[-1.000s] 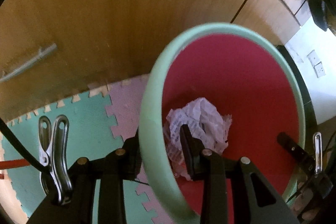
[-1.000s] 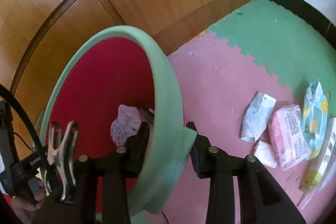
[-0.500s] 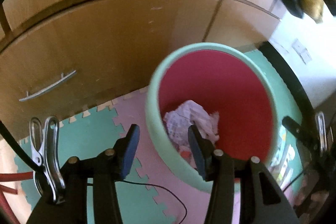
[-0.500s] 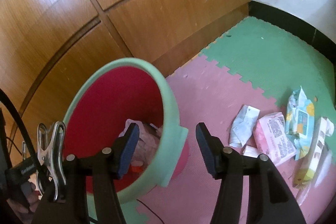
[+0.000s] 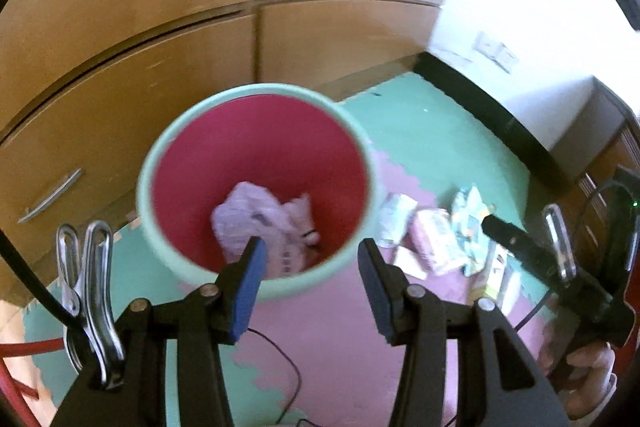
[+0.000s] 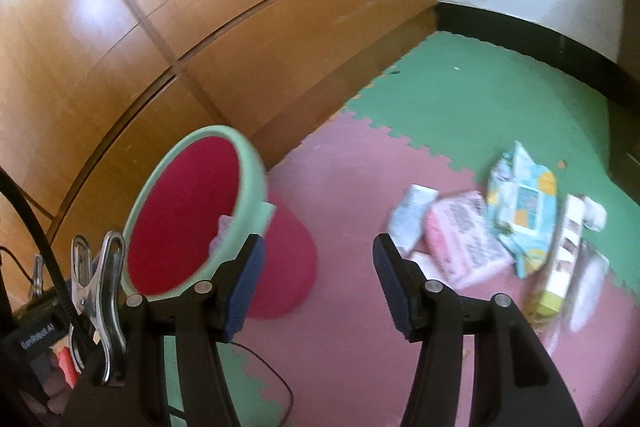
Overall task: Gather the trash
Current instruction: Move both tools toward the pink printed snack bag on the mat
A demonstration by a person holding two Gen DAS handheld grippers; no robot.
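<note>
Standing on the pink and green mat [image 6: 460, 99], the bin [image 5: 160, 155] has a mint rim and a red inside, with crumpled paper [image 5: 260, 223] lying at its bottom. From the left claw [image 5: 310, 263] the bin sits just ahead and a little to the left; the left pad overlaps its near rim in the view, but whether it touches I cannot tell. That claw's jaws are released with nothing between them. From the right claw [image 6: 318, 259] the bin [image 6: 248, 163] is ahead to the left, its red base bulging out below the rim beside the left pad. This claw is released too, jaws apart over bare pink mat, gripping nothing. Both sets of jaws opened wider within the last second, though not in the last half of it.

Ahead and to the right of the right claw lie the loose wrappers: a white one [image 6: 412, 219], a pink pack [image 6: 464, 239], a blue pack [image 6: 520, 203] and a box [image 6: 560, 259], close together. Wooden cabinet doors [image 6: 120, 47] stand behind the bin.
</note>
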